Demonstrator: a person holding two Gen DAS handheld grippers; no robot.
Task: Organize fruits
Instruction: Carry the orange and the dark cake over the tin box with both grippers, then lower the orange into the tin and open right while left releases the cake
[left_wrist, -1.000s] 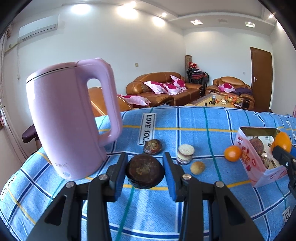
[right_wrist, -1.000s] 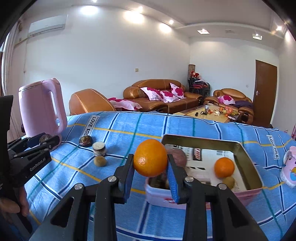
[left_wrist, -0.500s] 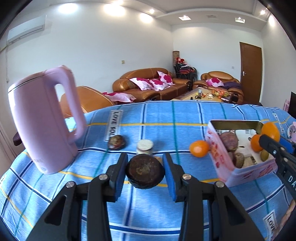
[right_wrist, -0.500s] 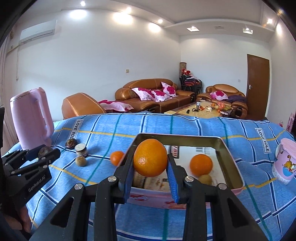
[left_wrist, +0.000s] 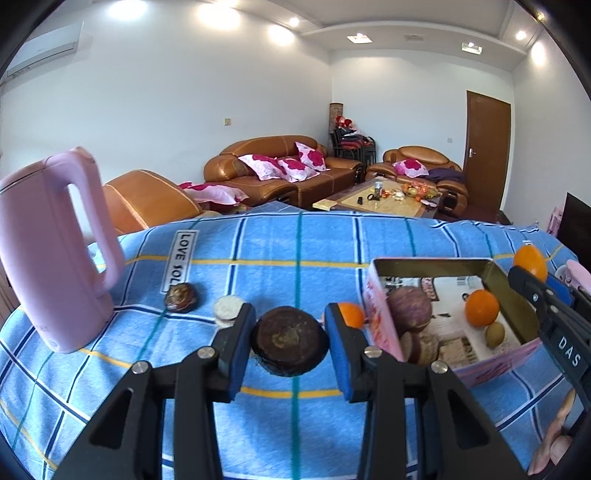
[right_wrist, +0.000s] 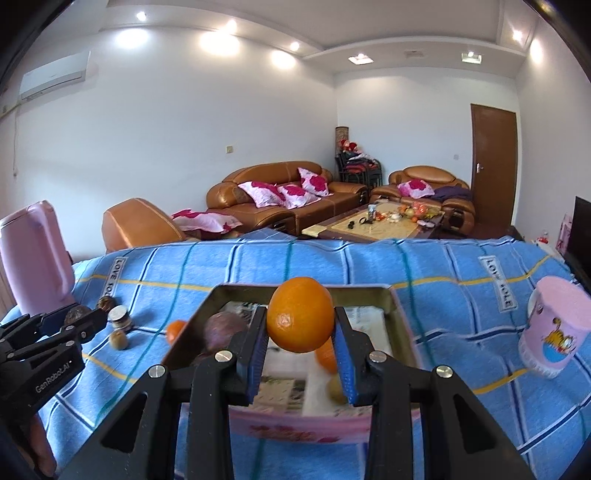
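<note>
Right wrist view: right tool (right_wrist: 300, 341) clamps an orange (right_wrist: 300, 319), the open tin (right_wrist: 400, 321) directly beneath and ahead; left tool (left_wrist: 290, 341), gripping a dark fruit (left_wrist: 290, 341), sits farther off.

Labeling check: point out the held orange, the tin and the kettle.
orange (right_wrist: 300, 314), right wrist view, front of peel.
tin (left_wrist: 428, 263), left wrist view, far rim.
kettle (left_wrist: 44, 266), left wrist view, body side.

You can read "LOVE SOL" on the blue checked cloth's white label (left_wrist: 180, 260), "GenRobot.AI" on the left gripper (right_wrist: 51, 373), and "DAS" on the right gripper (left_wrist: 569, 349).
</note>
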